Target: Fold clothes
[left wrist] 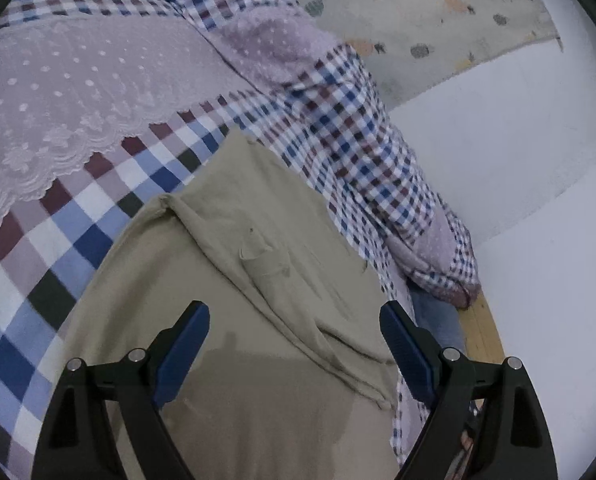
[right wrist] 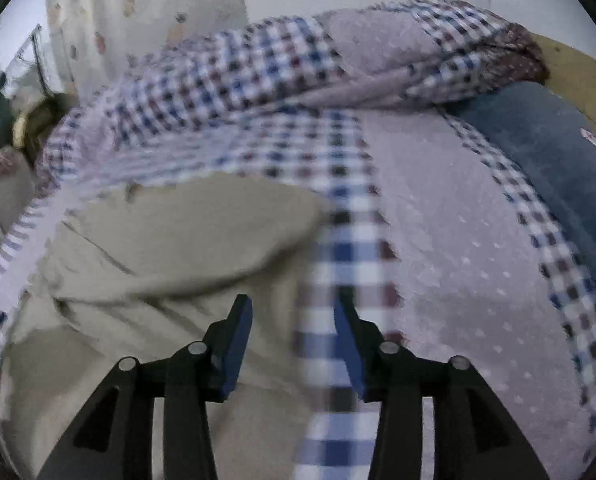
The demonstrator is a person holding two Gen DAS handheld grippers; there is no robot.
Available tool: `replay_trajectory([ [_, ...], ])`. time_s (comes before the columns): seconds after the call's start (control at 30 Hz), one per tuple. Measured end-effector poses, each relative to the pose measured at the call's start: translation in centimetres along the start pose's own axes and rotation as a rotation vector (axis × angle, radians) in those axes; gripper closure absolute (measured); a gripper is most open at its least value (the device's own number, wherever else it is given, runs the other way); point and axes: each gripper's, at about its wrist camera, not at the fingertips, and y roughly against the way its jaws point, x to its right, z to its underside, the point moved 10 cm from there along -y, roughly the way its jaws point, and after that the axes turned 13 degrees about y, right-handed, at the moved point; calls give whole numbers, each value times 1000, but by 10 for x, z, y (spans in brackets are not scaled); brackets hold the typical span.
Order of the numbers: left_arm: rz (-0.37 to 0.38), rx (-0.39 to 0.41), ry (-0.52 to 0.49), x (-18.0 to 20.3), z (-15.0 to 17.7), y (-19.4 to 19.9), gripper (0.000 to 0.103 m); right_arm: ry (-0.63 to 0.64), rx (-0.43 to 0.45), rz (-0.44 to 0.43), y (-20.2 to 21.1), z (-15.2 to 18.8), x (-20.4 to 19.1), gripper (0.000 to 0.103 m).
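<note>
A beige garment lies spread on a checked bedspread, with a folded ridge running diagonally across it. My left gripper hovers over the garment, open wide, nothing between its blue pads. In the right wrist view the same beige garment fills the lower left, blurred by motion. My right gripper stands open above the garment's right edge, where it meets the checked bedspread. Neither gripper holds cloth.
A lilac dotted lace panel covers part of the bedspread. A rolled checked quilt lies along the bed's edge, also in the right view. A wooden bed frame, white floor and patterned rug lie beyond. A blue pillow sits at right.
</note>
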Motion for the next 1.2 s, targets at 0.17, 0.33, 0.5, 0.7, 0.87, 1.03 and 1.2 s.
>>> replay_trajectory([
  [0.17,16,-62,37,-6,9,-14,14,245,54,-256,-11,-24,-146,56],
  [0.33,74,-128,119,-12,21,-25,14,415,-7,-547,-45,-19,-305,57],
  [0.5,147,-135,206,-17,16,-25,14,461,-59,-624,-90,-30,-367,53],
  [0.7,209,-143,290,-28,5,-22,14,524,-160,-615,-130,-27,-399,50],
  [0.87,233,-144,306,-34,-1,-19,14,724,-173,-762,-88,-2,-436,51],
  [1.03,264,-141,317,-39,-7,-14,14,774,-155,-843,-57,-7,-436,52],
  [1.2,297,-134,351,-42,-13,-8,14,697,-117,-675,-93,-52,-417,51],
])
